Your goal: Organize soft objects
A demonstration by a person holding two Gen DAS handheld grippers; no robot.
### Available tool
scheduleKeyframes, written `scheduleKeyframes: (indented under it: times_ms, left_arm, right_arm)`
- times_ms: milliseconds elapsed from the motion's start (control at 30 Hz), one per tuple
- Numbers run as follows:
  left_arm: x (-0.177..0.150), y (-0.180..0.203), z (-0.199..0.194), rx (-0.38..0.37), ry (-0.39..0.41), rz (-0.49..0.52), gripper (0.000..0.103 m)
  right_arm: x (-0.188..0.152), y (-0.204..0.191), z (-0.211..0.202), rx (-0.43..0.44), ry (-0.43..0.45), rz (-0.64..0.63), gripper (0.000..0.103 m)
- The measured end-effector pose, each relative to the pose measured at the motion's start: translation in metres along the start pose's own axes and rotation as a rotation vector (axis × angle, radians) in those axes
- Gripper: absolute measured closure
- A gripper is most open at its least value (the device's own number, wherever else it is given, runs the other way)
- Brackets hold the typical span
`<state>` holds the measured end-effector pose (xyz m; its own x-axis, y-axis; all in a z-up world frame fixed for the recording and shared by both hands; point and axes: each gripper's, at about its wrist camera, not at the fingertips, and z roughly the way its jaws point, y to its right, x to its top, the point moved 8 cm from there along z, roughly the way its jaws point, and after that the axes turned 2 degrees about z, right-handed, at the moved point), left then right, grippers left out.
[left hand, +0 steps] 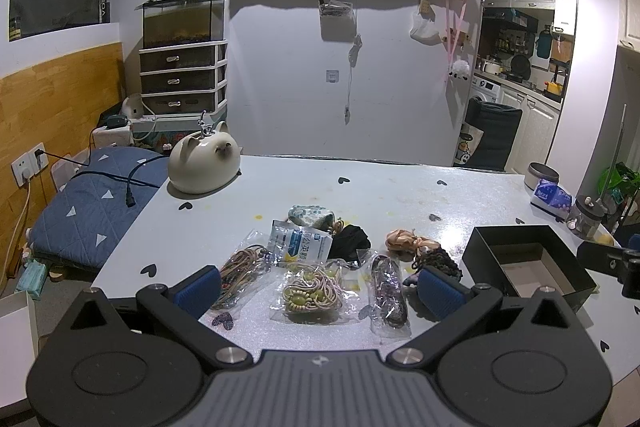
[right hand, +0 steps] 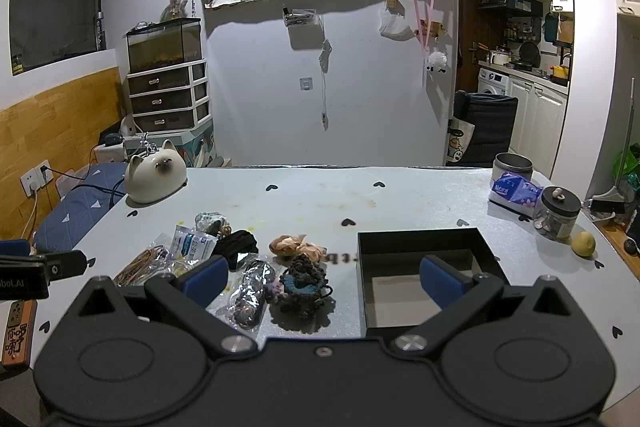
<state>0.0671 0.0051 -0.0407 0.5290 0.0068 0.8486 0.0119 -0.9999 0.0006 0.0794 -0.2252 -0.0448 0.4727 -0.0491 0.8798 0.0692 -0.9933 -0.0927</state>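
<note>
Looking from my left wrist: left gripper [left hand: 318,289] spread wide, holding nothing, hair ties [left hand: 314,293] and scrunchies [left hand: 408,241] lying mid-frame on table [left hand: 400,187] | right wrist: right gripper [right hand: 324,279] wide too, black box [right hand: 420,267] lower right looks empty | nothing sorted yet, I think.

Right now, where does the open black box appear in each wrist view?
Left wrist view: black box lies at right, beyond the right fingertip of the left gripper.
Right wrist view: black box sits centre-right, directly ahead.
Shared landmark: the cat-shaped ceramic jar at the table's far left.
</note>
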Motion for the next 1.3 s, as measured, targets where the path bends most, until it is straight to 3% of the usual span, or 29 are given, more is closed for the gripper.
scheduleKeyframes:
  times_ms: [567, 1300]
  left_arm:
    - [-0.001, -0.004, 0.004, 0.000, 0.000, -0.001, 0.000]
    - [-0.012, -0.023, 0.013, 0.024, -0.049, -0.034, 0.000]
  right_arm:
    - [0.006, 0.010, -0.005, -0.001, -0.003, -0.001, 0.000]
    - [-0.001, -0.016, 0.009, 0.019, -0.035, -0.015, 0.000]
